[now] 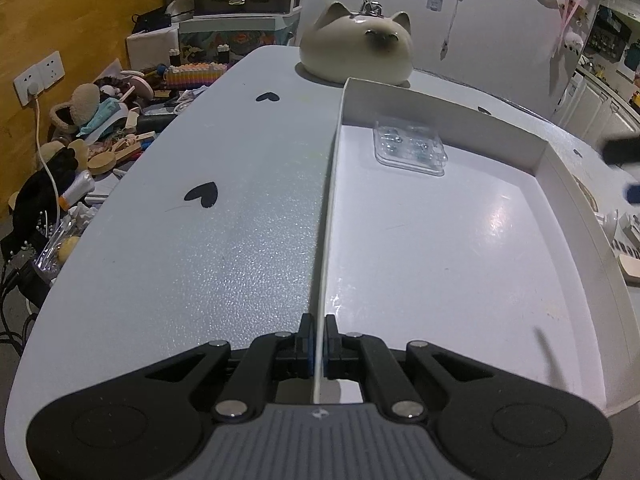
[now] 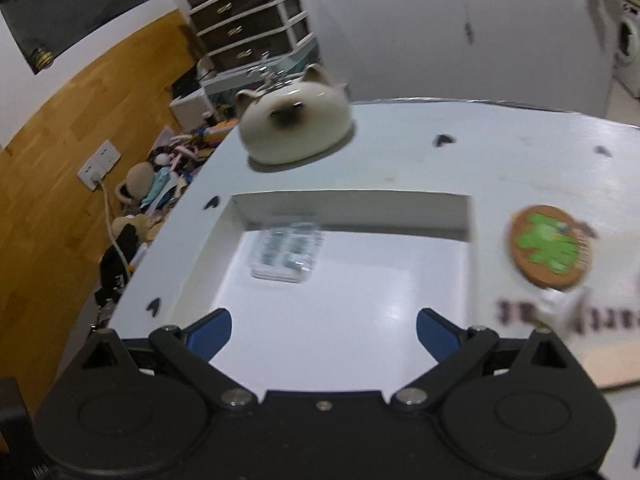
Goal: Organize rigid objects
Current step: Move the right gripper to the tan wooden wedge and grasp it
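A shallow white tray (image 1: 536, 152) lies on the pale table (image 1: 200, 240). A clear plastic blister pack (image 1: 410, 148) lies in its far left corner. My left gripper (image 1: 319, 340) is shut on the tray's left wall near the front. In the right wrist view the tray (image 2: 348, 210) and the pack (image 2: 286, 256) show blurred. My right gripper (image 2: 323, 330) is open and empty above the tray's near part. A round coaster (image 2: 550, 246) with a green figure lies on the table right of the tray.
A cream cat-shaped ceramic (image 1: 356, 46) stands behind the tray, also in the right wrist view (image 2: 294, 122). Cluttered toys and cables (image 1: 92, 120) lie beyond the table's left edge. A printed board (image 2: 568, 316) lies at the right.
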Tool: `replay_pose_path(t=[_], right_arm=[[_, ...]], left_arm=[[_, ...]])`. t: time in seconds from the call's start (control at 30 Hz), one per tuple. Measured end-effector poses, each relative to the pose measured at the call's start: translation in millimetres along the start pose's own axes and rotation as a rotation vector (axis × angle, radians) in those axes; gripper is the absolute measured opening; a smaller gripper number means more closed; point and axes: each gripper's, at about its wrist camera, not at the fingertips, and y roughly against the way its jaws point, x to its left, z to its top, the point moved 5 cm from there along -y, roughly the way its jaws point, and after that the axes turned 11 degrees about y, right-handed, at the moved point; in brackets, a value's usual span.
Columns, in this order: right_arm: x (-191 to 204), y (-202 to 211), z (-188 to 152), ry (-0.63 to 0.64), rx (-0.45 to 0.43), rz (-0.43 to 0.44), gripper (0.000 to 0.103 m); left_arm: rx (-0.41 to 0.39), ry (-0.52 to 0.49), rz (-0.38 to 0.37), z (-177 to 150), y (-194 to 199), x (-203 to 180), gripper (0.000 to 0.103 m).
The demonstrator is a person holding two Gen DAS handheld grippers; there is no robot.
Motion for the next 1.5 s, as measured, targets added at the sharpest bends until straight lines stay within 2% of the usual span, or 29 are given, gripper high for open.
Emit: replay_pose_path(t=[0.13,0.3,0.43,0.53,0.63,0.83,1.0,1.13,1.4,1.5], right_arm=[[-23,23,-23,-0.017,-0.037,-0.079,0.1],[-66,44,-51,-0.139,-0.071,-0.149,0.1],[-105,55,-76,-0.249,-0.084,-0.275,0.1],[-132,61,-99,-0.281,-0.09,-0.384,0.099],[-157,63,-122,-0.309,-0.069,-0.484,0.093],[-197,67,-155,-0.394,-0.047,-0.591,0.08],[-212,64,-163,-0.432,-0.042,-0.596,0.064],[-213,61,-158,-0.427,-0.043,-0.578,0.062],[-225,42,-146,-0.427,0.018,-0.582,0.041],[-231,39,-141,-0.422,0.027,-0.6,0.038]], left_arm=[[-0.002,-0.001,0.0,-1,0,0,0.004],[-0.004,-0.008,-0.001,-1,1,0,0.004],[-0.005,-0.01,-0.003,-1,0,0,0.004],[-0.006,-0.008,-0.005,-1,0,-1,0.004],[-0.007,-0.009,-0.005,-1,0,-1,0.003],[-0.007,-0.008,-0.006,-1,0,-1,0.003],[-0.007,-0.008,-0.005,-1,0,-1,0.003],[-0.007,-0.008,-0.006,-1,0,-1,0.003],[-0.007,-0.008,-0.006,-1,0,-1,0.003],[-0.007,-0.008,-0.006,-1,0,-1,0.003]])
